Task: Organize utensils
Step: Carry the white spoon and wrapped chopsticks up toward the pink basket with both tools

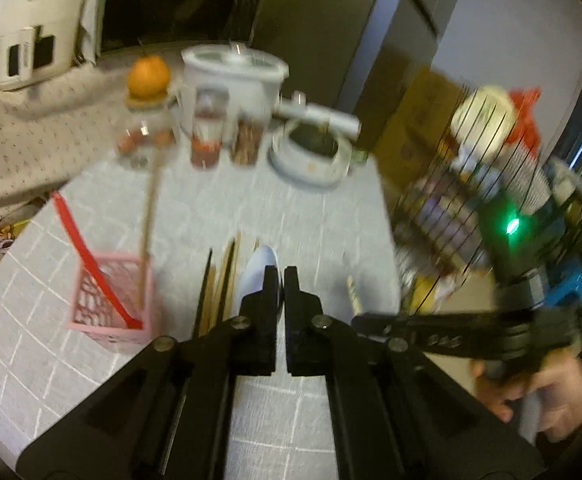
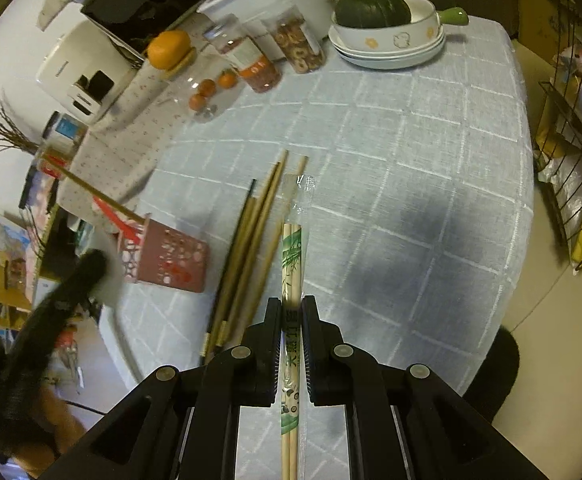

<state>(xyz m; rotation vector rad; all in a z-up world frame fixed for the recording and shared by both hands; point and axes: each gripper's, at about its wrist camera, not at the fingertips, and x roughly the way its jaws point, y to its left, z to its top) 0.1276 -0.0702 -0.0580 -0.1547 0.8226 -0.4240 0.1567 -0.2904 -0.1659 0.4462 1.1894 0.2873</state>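
Observation:
A pink holder basket (image 1: 111, 300) (image 2: 163, 256) stands on the table with a red utensil (image 1: 87, 256) and a wooden stick (image 1: 149, 200) in it. Several loose brown chopsticks (image 1: 217, 280) (image 2: 247, 248) lie beside it. My left gripper (image 1: 279, 276) is shut on a white spoon (image 1: 257, 272), its bowl showing past the fingertips. My right gripper (image 2: 291, 308) is shut on a plastic-wrapped pair of chopsticks (image 2: 291, 264), held just above the table; it shows blurred in the left wrist view (image 1: 431, 334).
At the back of the grey checked tablecloth (image 2: 411, 160) stand a white pot (image 1: 231, 80), jars (image 2: 299, 46), an orange (image 2: 169, 48) and a bowl with a green squash (image 2: 371, 8). A wire rack (image 2: 571, 140) stands off the right edge.

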